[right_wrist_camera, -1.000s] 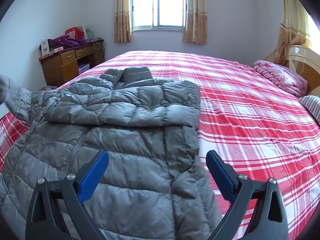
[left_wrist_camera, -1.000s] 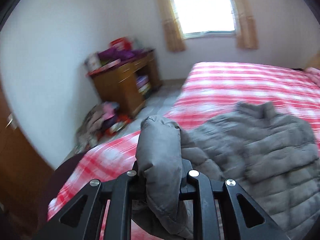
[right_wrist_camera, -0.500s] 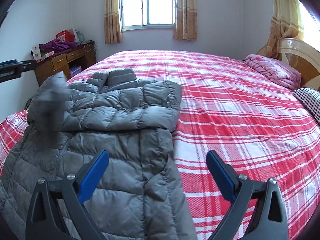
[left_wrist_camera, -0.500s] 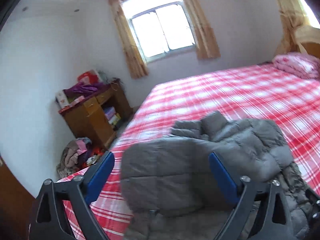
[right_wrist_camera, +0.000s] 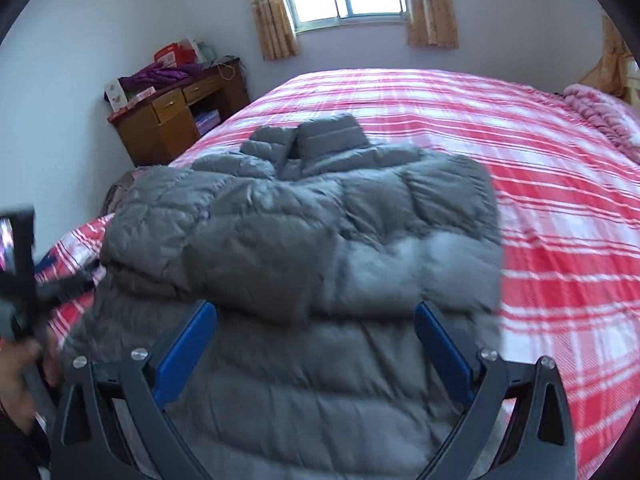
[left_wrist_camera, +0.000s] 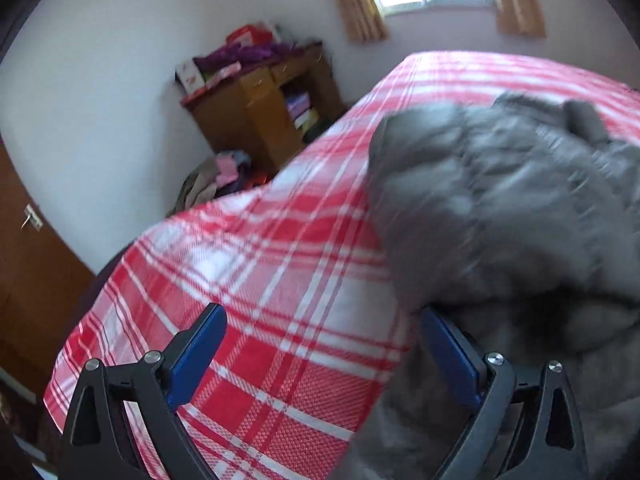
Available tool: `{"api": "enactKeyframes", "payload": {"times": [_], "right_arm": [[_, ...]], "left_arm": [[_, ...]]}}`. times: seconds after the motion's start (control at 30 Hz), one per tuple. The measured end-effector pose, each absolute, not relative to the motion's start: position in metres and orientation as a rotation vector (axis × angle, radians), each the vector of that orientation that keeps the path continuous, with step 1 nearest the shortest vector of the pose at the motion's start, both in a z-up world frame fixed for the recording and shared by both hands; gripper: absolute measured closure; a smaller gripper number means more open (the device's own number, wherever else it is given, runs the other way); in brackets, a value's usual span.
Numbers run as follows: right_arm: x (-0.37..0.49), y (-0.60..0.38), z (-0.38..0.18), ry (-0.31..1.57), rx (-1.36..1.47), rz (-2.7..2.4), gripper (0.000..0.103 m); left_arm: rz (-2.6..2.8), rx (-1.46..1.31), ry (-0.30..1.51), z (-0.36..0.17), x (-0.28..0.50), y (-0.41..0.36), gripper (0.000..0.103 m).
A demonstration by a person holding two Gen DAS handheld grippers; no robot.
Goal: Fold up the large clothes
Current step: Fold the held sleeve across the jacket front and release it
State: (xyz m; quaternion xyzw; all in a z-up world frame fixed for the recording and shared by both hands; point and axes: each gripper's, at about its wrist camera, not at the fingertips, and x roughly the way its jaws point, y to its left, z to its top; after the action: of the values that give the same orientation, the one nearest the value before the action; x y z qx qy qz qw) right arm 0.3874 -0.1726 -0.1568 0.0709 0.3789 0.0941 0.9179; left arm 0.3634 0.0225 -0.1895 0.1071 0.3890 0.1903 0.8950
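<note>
A grey quilted puffer jacket (right_wrist_camera: 312,248) lies on the red plaid bed (right_wrist_camera: 560,216), collar toward the window, both sleeves folded across its chest. In the left wrist view the jacket (left_wrist_camera: 512,216) fills the right side. My left gripper (left_wrist_camera: 324,344) is open and empty, low over the bed's left edge beside the jacket; its right finger is next to the jacket's side. It also shows in the right wrist view (right_wrist_camera: 24,280) at the far left. My right gripper (right_wrist_camera: 316,340) is open and empty above the jacket's lower body.
A wooden desk (right_wrist_camera: 176,116) with boxes and purple cloth stands by the left wall. A pile of clothes (left_wrist_camera: 216,180) lies on the floor beside it. A pink folded blanket (right_wrist_camera: 600,116) lies at the bed's far right. A brown door (left_wrist_camera: 28,264) is at left.
My left gripper carried the left sleeve over the jacket, let go of it, opened, and pulled back to the bed's left edge. The right gripper moved closer over the jacket.
</note>
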Motion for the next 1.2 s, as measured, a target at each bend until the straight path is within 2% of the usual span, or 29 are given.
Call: {"api": "enactKeyframes", "payload": {"times": [0.03,0.07,0.1,0.13,0.17,0.2,0.3,0.63,0.67,0.7,0.73,0.77,0.8,0.87,0.93,1.0,1.1,1.2], "right_arm": [[0.398,-0.17,-0.161,0.795,0.16,0.199,0.003],[0.407,-0.17,-0.166,0.813,0.178,0.196,0.012],[0.416,-0.169,-0.172,0.84,0.201,0.199,0.032],[0.424,-0.167,-0.179,0.877,0.22,0.217,0.042],[0.43,-0.166,-0.186,0.912,0.236,0.237,0.06],[0.43,-0.166,-0.187,0.913,0.241,0.235,0.072],[0.423,-0.17,-0.182,0.874,0.219,0.193,0.083],[0.414,-0.189,-0.179,0.855,0.102,0.05,0.083],[0.414,-0.189,-0.178,0.854,0.095,0.044,0.078],[0.414,-0.19,-0.178,0.86,0.104,0.065,0.067],[0.412,-0.189,-0.177,0.871,0.099,0.083,0.055],[0.409,-0.187,-0.174,0.867,0.079,0.085,0.031],[0.406,-0.186,-0.169,0.844,0.066,0.082,0.025],[0.396,-0.189,-0.156,0.797,0.025,0.032,0.025],[0.387,-0.198,-0.138,0.745,0.034,-0.018,0.03],[0.386,-0.206,-0.122,0.711,0.086,-0.018,0.04],[0.399,-0.2,-0.105,0.678,0.145,0.014,0.04],[0.424,-0.177,-0.105,0.649,0.157,0.029,0.04]], "left_arm": [[0.405,0.223,0.816,-0.196,0.364,0.024,0.005],[0.425,0.222,0.833,-0.203,0.365,0.027,0.005],[0.435,0.216,0.843,-0.207,0.366,0.029,0.005],[0.436,0.207,0.848,-0.211,0.365,0.033,0.005],[0.435,0.191,0.843,-0.212,0.363,0.036,0.005],[0.442,0.185,0.838,-0.214,0.363,0.039,0.005],[0.463,0.183,0.824,-0.216,0.359,0.041,0.005],[0.441,0.195,0.833,-0.217,0.358,0.043,0.004],[0.416,0.188,0.85,-0.215,0.357,0.044,0.005],[0.399,0.184,0.869,-0.212,0.357,0.046,0.005],[0.383,0.173,0.889,-0.205,0.355,0.049,0.005],[0.369,0.156,0.89,-0.194,0.353,0.052,0.005],[0.353,0.139,0.876,-0.18,0.35,0.053,0.005],[0.312,0.114,0.819,-0.145,0.348,0.051,0.005],[0.274,0.103,0.759,-0.113,0.355,0.041,0.005],[0.223,0.098,0.717,-0.09,0.371,0.025,0.005],[0.203,0.098,0.653,-0.08,0.398,-0.002,0.005],[0.248,0.126,0.656,-0.1,0.43,-0.027,0.005]]}}
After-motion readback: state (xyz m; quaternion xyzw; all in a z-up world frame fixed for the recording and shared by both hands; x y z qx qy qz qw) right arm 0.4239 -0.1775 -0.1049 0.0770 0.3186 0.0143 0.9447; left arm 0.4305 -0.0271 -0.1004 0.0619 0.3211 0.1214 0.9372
